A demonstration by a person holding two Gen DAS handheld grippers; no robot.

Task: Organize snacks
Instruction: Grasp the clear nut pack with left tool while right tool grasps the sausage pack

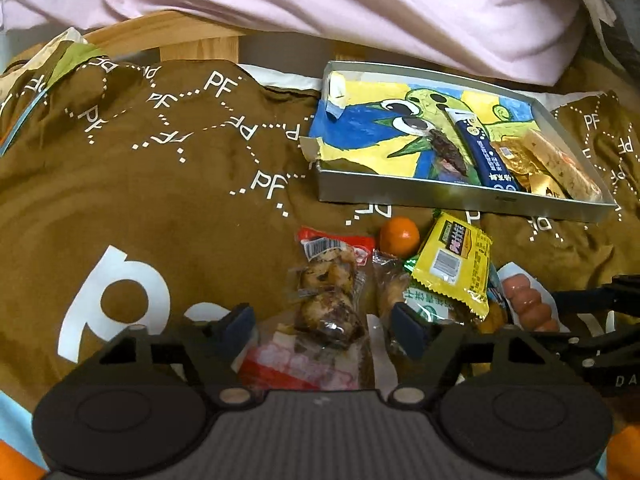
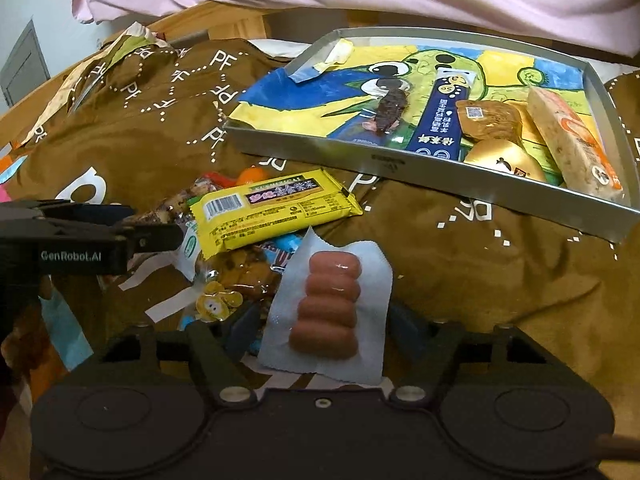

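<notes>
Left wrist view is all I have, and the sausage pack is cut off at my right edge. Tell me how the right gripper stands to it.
Observer: The right gripper is open, with one finger on each side of the sausage pack.
Operator: Report whether anything lies on top of the pack.
Observer: Nothing does. All four sausages show, and only its far corner reaches the edge of the yellow packet.
Operator: Name anything near it that I can't see.
Observer: A small packet with a yellow cartoon figure lies just left of the sausage pack, near the gripper's left finger.
</notes>
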